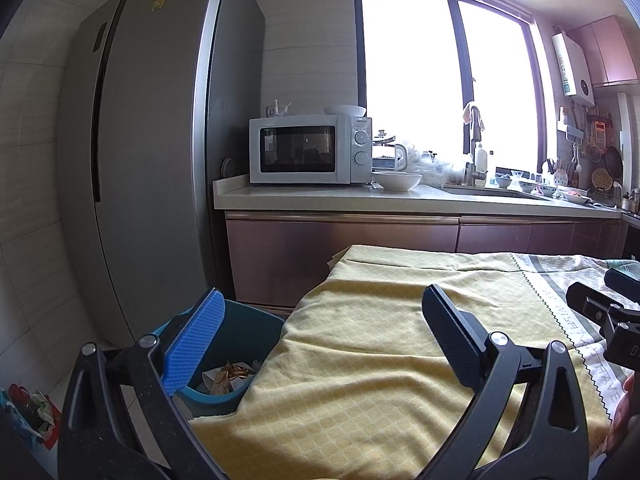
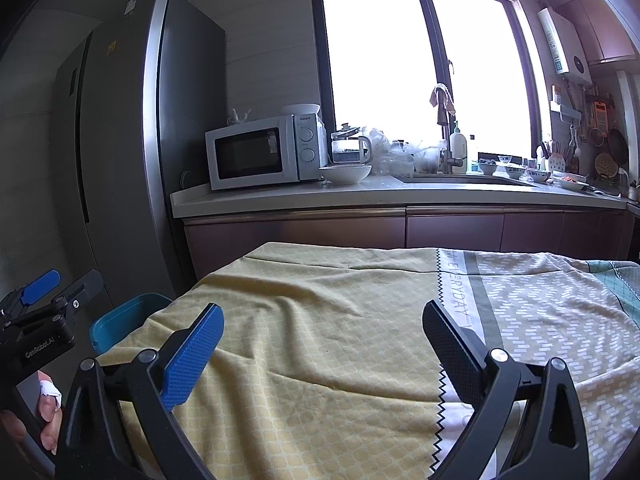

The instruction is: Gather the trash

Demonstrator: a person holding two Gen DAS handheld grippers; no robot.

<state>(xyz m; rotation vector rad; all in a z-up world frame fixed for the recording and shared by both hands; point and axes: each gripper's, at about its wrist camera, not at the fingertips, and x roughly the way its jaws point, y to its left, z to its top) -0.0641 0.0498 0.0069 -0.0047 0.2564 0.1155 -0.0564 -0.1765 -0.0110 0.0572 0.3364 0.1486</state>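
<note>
A teal trash bin (image 1: 256, 344) stands on the floor at the table's left edge, with crumpled wrappers (image 1: 230, 376) inside; its rim also shows in the right wrist view (image 2: 120, 320). My left gripper (image 1: 324, 312) is open and empty, with its blue finger above the bin and its black finger over the yellow tablecloth (image 1: 380, 360). My right gripper (image 2: 324, 328) is open and empty above the tablecloth (image 2: 320, 340). No trash shows on the cloth. The left gripper also shows at the left edge of the right wrist view (image 2: 60, 280).
A tall grey fridge (image 1: 152, 160) stands left of the bin. A counter (image 1: 400, 200) behind the table holds a microwave (image 1: 308, 150), a white bowl (image 1: 398, 180), a kettle and a sink with dishes. Red and green packaging (image 1: 32, 412) lies on the floor at far left.
</note>
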